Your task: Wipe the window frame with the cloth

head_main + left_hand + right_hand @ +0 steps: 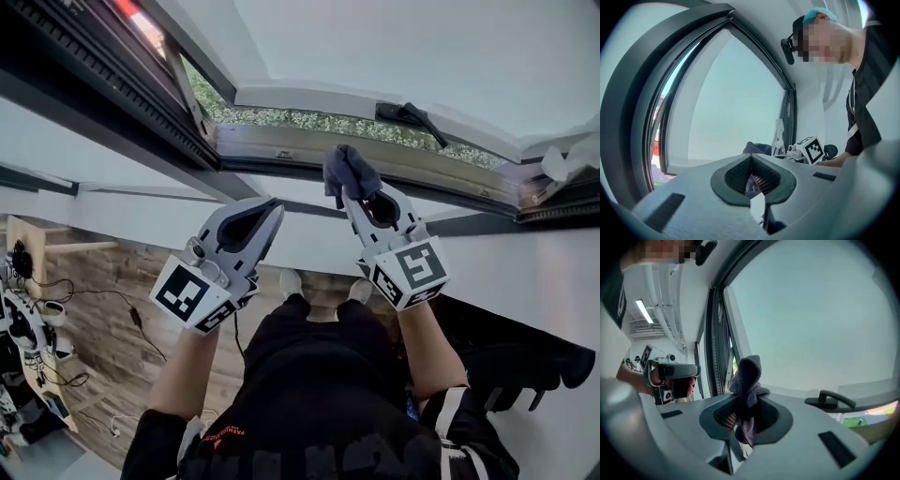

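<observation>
R gripper (pixel 359 194) clamped on the cloth (pixel 349 172), wad poking past its tips up at the window frame (pixel 281 148) (contact unclear), rail running L–R ahead; L gripper (pixel 272 210) closed on nothing, farther back.

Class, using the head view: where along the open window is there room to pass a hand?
Free: the lower frame rail, bare from its left corner to the cloth in the right gripper, and the open gap above it, left of the black handle. Crowded: around cloth and handle.
</observation>
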`<state>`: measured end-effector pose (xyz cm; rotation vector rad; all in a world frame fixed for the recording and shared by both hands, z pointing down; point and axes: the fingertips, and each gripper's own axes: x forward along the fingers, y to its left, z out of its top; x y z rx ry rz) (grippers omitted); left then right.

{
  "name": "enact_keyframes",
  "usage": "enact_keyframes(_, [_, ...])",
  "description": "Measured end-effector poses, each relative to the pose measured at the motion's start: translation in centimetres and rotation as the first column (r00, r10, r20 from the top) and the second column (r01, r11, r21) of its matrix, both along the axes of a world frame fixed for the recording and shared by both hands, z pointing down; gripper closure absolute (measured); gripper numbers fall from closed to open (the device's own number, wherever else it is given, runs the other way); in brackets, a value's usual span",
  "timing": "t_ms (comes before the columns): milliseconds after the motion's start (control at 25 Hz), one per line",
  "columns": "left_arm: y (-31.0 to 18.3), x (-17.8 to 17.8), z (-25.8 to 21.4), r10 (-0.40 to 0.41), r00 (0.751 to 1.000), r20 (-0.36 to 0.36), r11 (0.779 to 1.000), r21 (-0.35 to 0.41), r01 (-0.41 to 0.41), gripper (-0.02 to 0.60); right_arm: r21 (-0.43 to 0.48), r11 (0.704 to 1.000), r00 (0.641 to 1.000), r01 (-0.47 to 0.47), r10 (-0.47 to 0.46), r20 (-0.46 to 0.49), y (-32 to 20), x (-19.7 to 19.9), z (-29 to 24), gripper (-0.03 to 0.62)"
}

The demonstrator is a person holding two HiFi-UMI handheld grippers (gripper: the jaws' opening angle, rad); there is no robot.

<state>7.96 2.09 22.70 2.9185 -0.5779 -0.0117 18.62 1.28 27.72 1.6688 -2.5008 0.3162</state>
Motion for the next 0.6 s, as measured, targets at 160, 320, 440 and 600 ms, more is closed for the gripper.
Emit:
enact_keyframes(160, [1.0, 1.2, -4.9, 0.035, 0.998, -0.052, 0.996, 0.084, -0.031, 0.561, 0.087, 0.996, 1.000, 0.013, -0.011, -0.024, 2.1, 1.5, -5.9, 0.539])
enact_keyframes(320, [1.4, 2.8, -7.3, 0.064, 0.994, -0.088, 0.991, 0.126, -0.053, 0.561, 0.153, 0.988, 1.000, -0.009, 0.012, -0.021, 3.9, 3.2, -10.1, 0.539])
enact_keyframes(440, [1.8, 3.9, -8.2, 0.082, 0.991, -0.105, 0.989, 0.135, -0.068, 0.561, 0.176, 0.984, 1.000, -0.024, 0.027, -0.016, 4.9, 4.2, -11.8, 0.539])
enact_keyframes(600, [2.4, 5.1, -8.8, 0.104, 0.987, -0.124, 0.987, 0.136, -0.087, 0.561, 0.190, 0.981, 0.999, -0.042, 0.042, 0.000, 6.2, 5.3, -12.7, 0.539])
